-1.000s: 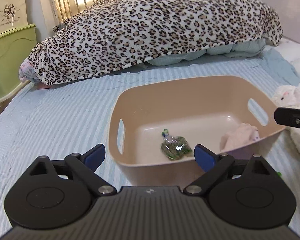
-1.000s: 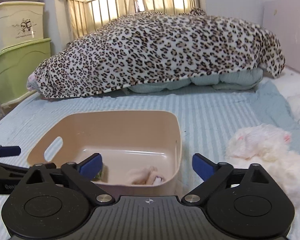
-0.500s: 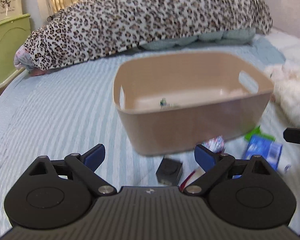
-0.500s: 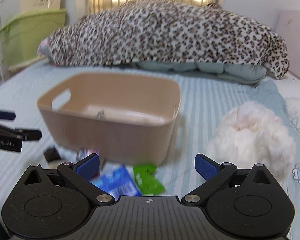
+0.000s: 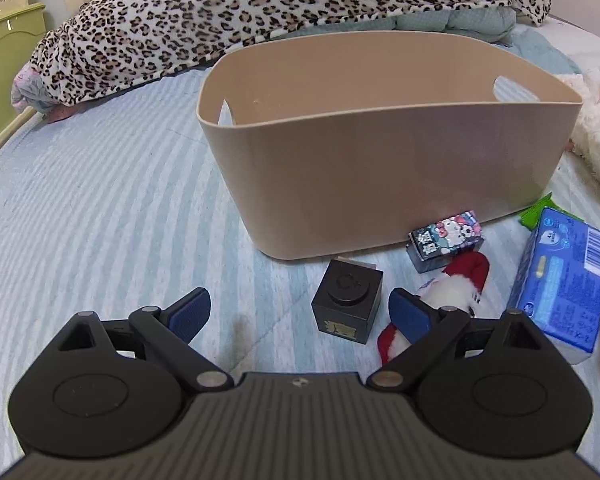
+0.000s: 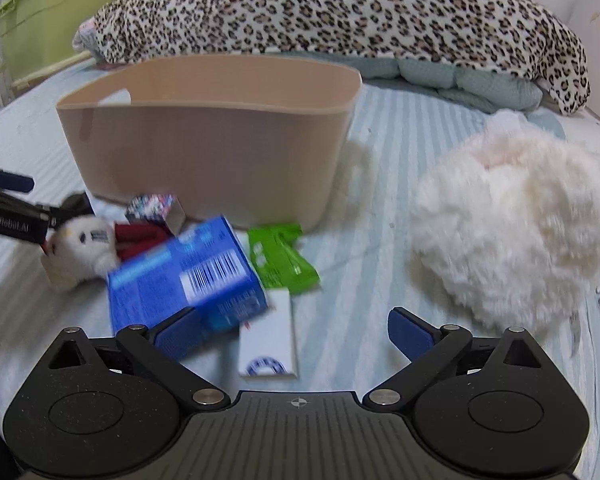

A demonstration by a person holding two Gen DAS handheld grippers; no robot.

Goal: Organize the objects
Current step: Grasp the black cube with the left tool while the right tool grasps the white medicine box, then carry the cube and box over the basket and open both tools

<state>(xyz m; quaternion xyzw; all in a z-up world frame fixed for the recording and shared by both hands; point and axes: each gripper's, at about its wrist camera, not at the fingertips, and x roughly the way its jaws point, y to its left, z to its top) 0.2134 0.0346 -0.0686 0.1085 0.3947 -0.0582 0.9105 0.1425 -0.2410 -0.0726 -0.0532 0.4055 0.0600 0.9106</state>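
Observation:
A tan plastic basket [image 5: 380, 184] [image 6: 204, 148] stands on the striped bed. Loose items lie in front of it: a black cube [image 5: 346, 300], a Hello Kitty box [image 5: 446, 244] [image 6: 156, 208], a small white-and-red plush [image 5: 448, 292] [image 6: 80, 248], a blue tissue pack [image 5: 560, 284] [image 6: 188, 280], a green packet [image 6: 280, 256] and a white card [image 6: 270, 336]. My left gripper [image 5: 300, 312] is open and empty, low over the bed just before the cube. My right gripper [image 6: 294, 328] is open and empty over the white card, its left finger beside the tissue pack.
A large white fluffy plush [image 6: 512, 232] lies right of the basket. A leopard-print blanket [image 5: 280, 12] is heaped behind it. Green storage bins [image 6: 56, 16] stand at the far left beside the bed.
Both grippers have dropped and pulled back from above the basket to low in front of it. The loose items before the basket have come into view. Both stay open.

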